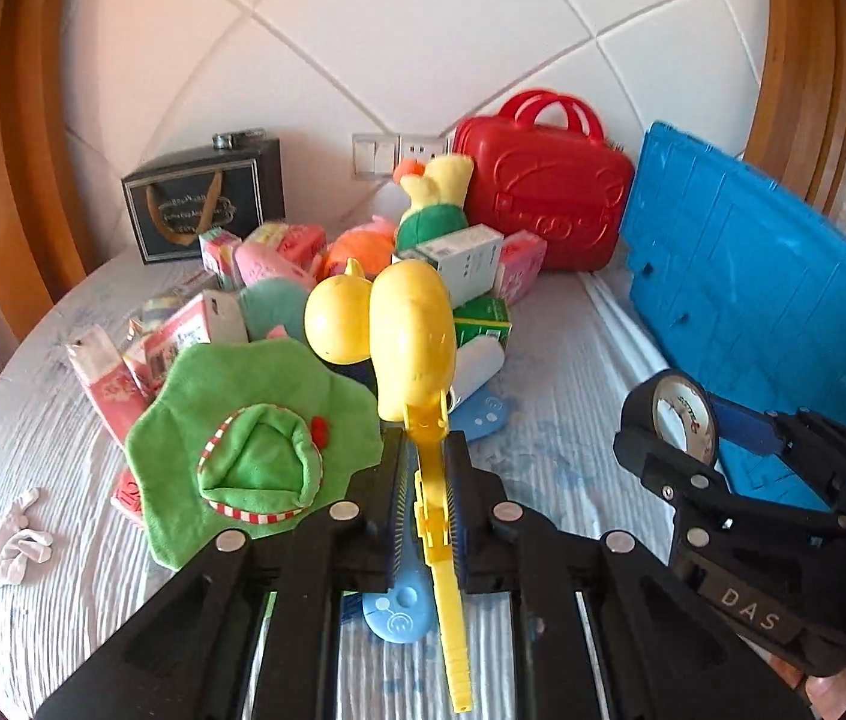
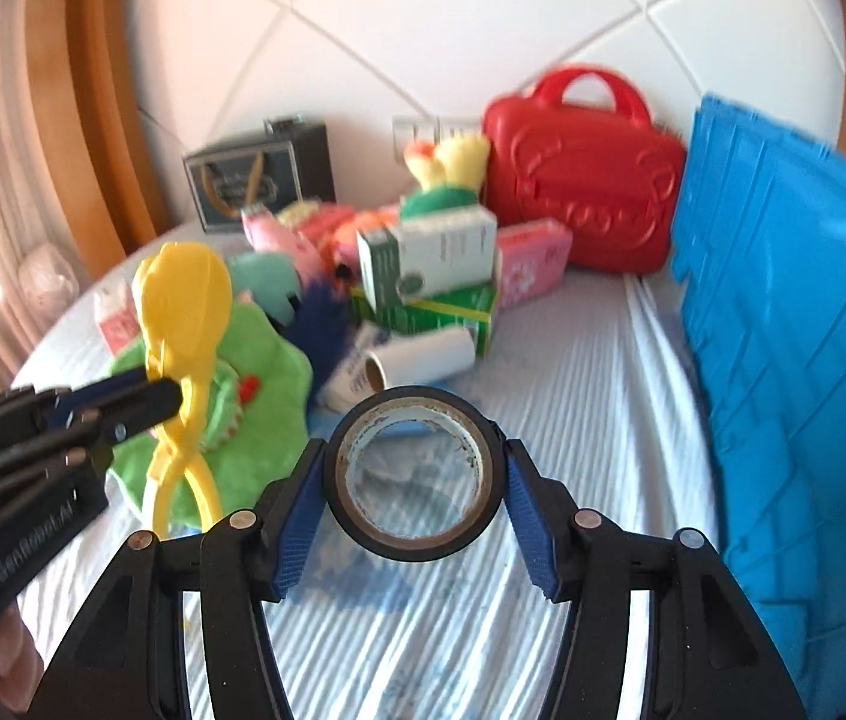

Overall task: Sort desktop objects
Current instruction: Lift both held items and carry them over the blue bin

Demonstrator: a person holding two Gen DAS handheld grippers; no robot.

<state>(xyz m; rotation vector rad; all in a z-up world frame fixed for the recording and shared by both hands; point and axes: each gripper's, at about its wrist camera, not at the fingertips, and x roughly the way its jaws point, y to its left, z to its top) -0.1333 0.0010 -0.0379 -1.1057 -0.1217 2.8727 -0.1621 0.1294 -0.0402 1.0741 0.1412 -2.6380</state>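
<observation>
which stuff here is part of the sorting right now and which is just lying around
In hand now:
- yellow clamp toy, shut in the left gripper
- black tape roll, shut in the right gripper
- blue crate, possibly the destination

Lying about:
- green felt hat
- red case
- white sock
</observation>
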